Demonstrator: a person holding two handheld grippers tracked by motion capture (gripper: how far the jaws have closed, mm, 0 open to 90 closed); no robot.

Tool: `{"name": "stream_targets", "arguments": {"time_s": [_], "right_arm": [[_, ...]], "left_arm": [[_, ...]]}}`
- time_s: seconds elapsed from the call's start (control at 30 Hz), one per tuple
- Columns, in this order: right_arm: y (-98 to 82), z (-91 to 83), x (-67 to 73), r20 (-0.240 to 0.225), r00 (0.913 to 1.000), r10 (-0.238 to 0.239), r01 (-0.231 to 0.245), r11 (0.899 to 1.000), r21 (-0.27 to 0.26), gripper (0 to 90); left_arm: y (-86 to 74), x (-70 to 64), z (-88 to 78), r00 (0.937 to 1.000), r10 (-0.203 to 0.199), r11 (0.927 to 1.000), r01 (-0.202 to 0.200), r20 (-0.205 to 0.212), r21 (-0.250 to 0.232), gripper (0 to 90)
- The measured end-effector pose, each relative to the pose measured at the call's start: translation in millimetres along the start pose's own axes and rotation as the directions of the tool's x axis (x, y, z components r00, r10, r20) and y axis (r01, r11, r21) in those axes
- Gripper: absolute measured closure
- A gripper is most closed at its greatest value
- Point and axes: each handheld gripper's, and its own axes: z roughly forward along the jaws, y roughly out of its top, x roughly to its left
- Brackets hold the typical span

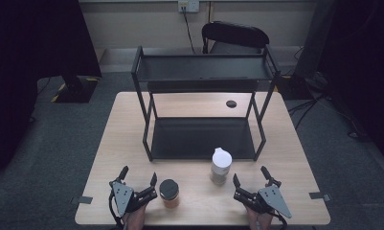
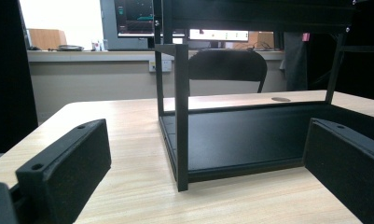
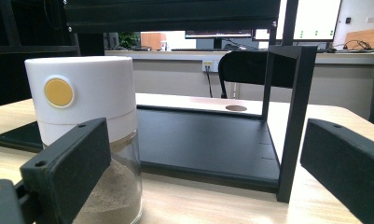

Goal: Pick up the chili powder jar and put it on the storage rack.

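Standing on the light wooden table (image 1: 285, 143) is a black two-tier metal shelf rack (image 1: 204, 120), with both shelves bare. Near the table's front edge, a white-capped glass jar (image 1: 221, 166) of tan powder stands just before the rack's lower shelf, and a black-lidded jar (image 1: 169, 192) of orange-brown contents stands to its left, the two well apart. No brand or writing can be read on either; the right gripper view shows just a plain yellow round dot (image 3: 58, 92) on the white cap, a detail too small to make out from the high view.

The left gripper (image 1: 139, 178) hovers at the front left with its jaws spread wide and nothing between them, the black-lidded jar just beside its right jaw. The right gripper (image 1: 250, 175) sits at the front right, jaws likewise wide and empty, the white-capped jar just to its left.

The left gripper view looks along the bare tabletop to the rack's front left post (image 2: 181, 116). Behind it are a black chair (image 2: 227, 70) and monitors (image 2: 133, 16), whose screen text is too blurred to read.
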Motion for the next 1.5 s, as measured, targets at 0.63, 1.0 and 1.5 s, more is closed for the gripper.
{"name": "stream_targets", "arguments": {"time_s": [0.63,1.0,1.5], "right_arm": [[0.0,0.1,-0.5,-0.003,1.0000,0.000,0.000,1.000,0.000,0.6],[-0.1,0.0,-1.0,-0.006,1.0000,0.001,-0.001,1.000,-0.001,0.5],[0.0,0.0,-0.1,-0.001,1.0000,0.001,-0.001,1.000,0.000,0.6]], "left_arm": [[0.3,0.2,0.5,1.0000,0.000,1.0000,0.000,0.001,0.001,0.1],[4.6,5.0,-0.6,0.9987,-0.043,0.9990,0.043,0.026,0.015,0.0],[28.7,11.8,-13.4,0.9934,-0.086,0.9962,0.087,0.075,-0.005,0.1]]}}
